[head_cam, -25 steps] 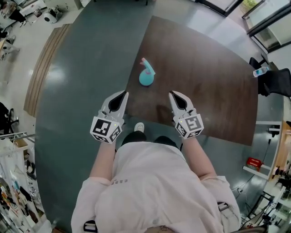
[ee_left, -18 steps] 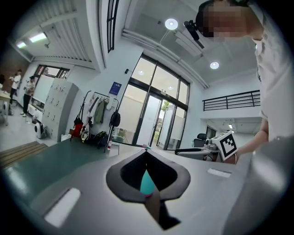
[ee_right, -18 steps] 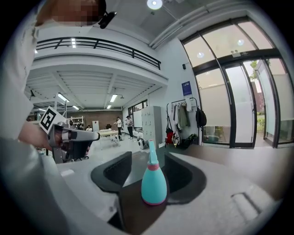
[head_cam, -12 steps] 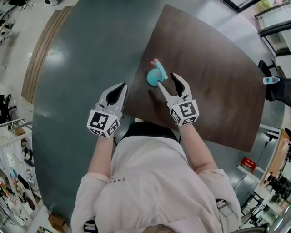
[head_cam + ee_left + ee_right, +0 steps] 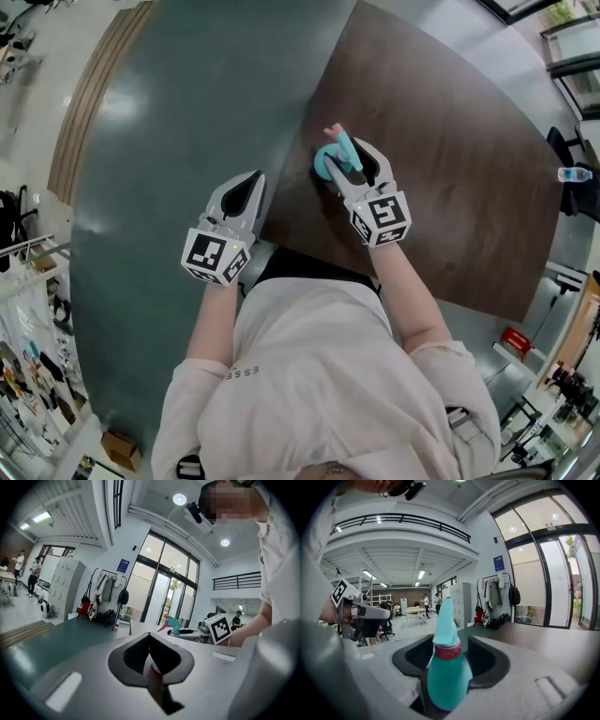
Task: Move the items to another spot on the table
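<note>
A teal spray bottle [image 5: 327, 163] with a pink trigger stands upright near the front left edge of the dark wooden table [image 5: 450, 141]. My right gripper [image 5: 348, 157] reaches around it, a jaw on each side. In the right gripper view the bottle [image 5: 447, 667] fills the gap between the jaws, which are closing but still stand off its sides. My left gripper [image 5: 248, 184] hangs shut and empty over the floor, left of the table. From the left gripper view the bottle [image 5: 174, 623] shows far off beside the right gripper's marker cube [image 5: 219, 627].
A clear water bottle [image 5: 572, 174] lies at the table's far right edge. Grey-green floor [image 5: 187, 103] runs along the table's left side. Coats and bags [image 5: 101, 599] hang by the glass doors.
My right gripper has opened and moved forward and left until its jaws stand around the spray bottle. The left gripper has barely moved. The head view has shifted over the table.
</note>
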`<state>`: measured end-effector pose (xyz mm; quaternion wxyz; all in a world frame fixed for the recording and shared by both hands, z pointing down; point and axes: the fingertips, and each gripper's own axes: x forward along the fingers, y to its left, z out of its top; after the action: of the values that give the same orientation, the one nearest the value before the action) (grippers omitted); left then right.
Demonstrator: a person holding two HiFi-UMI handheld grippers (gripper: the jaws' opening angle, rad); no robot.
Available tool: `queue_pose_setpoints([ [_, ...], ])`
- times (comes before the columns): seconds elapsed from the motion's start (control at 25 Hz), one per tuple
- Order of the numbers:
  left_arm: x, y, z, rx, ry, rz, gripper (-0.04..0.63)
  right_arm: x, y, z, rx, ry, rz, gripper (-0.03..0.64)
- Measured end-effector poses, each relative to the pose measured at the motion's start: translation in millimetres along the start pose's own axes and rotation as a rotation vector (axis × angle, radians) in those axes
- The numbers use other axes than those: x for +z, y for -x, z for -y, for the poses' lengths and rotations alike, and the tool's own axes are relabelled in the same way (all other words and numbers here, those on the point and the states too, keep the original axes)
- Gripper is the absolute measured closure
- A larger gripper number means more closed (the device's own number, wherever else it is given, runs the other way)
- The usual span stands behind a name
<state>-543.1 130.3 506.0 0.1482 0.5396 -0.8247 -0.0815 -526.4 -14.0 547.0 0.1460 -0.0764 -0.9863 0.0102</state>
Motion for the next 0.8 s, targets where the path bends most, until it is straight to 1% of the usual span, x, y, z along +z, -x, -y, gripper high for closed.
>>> queue_pose_setpoints([
  [0.08,1,2,-5,0.005,0.013,0.0,0.588,1,-5,-3,-0.002,0.024,-0.008,0.426],
  [0.2,10,3,-6,0.01,0.031,0.017,0.588,1,-6,-4,-0.003,0.019,-0.03,0.432],
  [0.28,17,1,-1,0.001,0.027,0.023,0.588,1,-1,-1,-0.005,0.001,-0.042,0.437],
  [0.52,27,6,3,-0.049,0.016,0.003,0.588,16,13,-11,-0.029,-0.033,-0.023,0.443],
  [0.72,39,2,29,-0.102,-0.009,0.016,0.588,27,45,-4,-0.077,-0.031,0.0,0.445],
  [0.8,40,-1,40,-0.132,-0.034,0.009,0.588,30,61,-2,-0.105,-0.045,0.021,0.445],
])
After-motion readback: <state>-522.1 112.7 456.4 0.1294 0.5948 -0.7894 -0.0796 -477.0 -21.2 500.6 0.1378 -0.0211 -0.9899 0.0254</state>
